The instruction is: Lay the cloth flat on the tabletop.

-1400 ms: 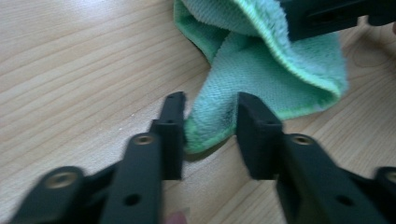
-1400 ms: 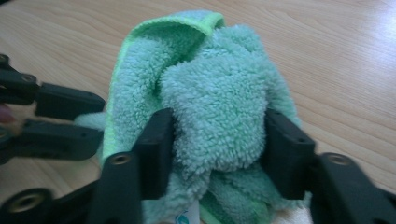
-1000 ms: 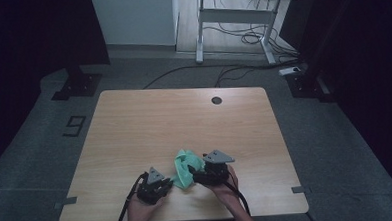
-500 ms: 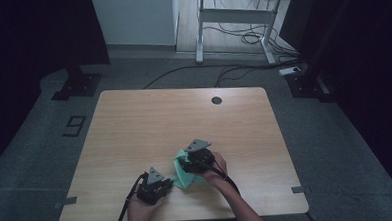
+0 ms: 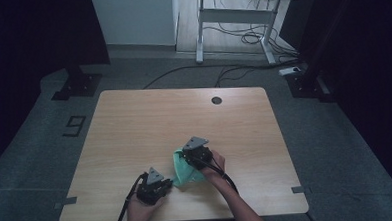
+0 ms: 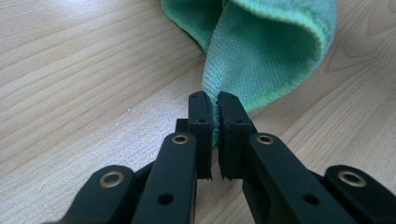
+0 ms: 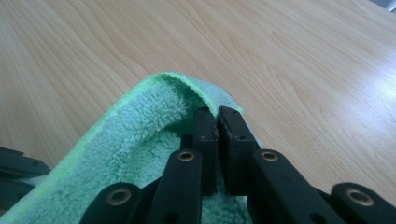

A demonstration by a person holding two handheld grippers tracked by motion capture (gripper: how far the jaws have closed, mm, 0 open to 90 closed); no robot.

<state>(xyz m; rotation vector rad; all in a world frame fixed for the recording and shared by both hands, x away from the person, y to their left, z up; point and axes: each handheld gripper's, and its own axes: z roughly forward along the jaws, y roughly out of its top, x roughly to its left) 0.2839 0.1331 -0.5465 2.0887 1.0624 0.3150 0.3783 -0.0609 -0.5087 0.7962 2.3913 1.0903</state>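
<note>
- High view is dim and soft; the room around the desk (image 5: 134, 123) falls into near black.
- Both claw views are brighter, with pale glare on the wood at right.
- Nearest claw parts blur slightly.

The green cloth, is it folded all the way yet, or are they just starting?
Just getting going, it seems. Done: both grippers have hold of the green cloth, the left gripper pinching one edge, the right gripper another. In hand: the right one holds its edge up above the wooden table, so the cloth is bunched and doubled over. Left: laying it flat and neat, likely.
</note>
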